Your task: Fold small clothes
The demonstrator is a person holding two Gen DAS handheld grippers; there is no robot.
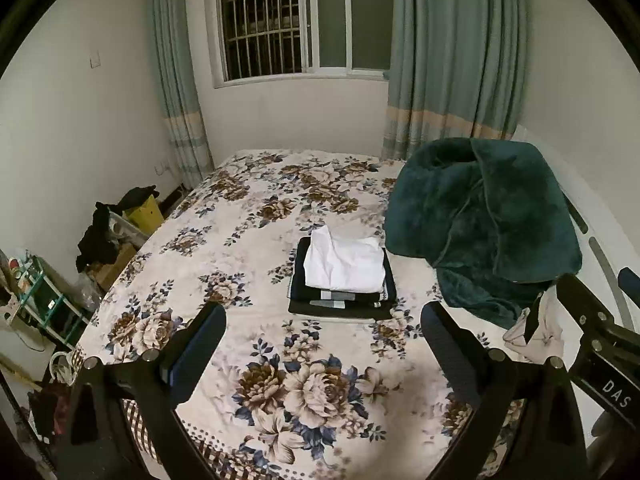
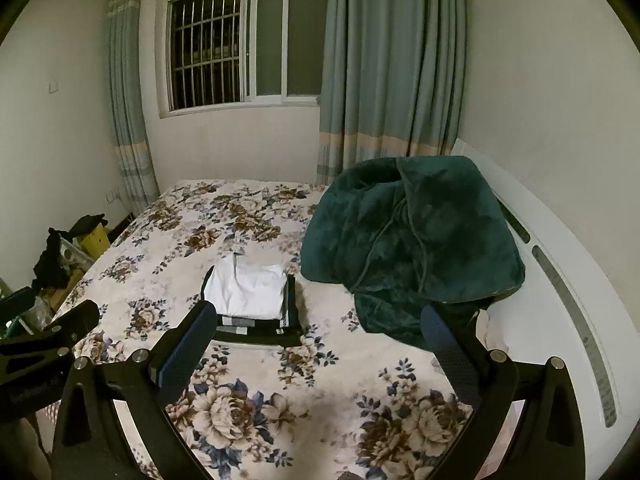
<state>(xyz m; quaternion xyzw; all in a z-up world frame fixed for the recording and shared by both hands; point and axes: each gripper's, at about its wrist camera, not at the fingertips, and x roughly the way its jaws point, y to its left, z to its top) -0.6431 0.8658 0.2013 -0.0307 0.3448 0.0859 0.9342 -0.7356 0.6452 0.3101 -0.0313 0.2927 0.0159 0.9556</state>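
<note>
Small clothes sit as a folded stack mid-frame on the floral bed, white piece on top of dark ones; soft and light, best pinched at an edge or corner. A pale unfolded garment lies lower right beside the green blanket. Left hand-held gripper and right hand-held gripper both hover released, holding nothing

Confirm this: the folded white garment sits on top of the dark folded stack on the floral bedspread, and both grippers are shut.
Wrong on the grippers: both wrist views show the left gripper and right gripper open and empty. The folded white garment does top the dark folded stack on the floral bedspread.
</note>
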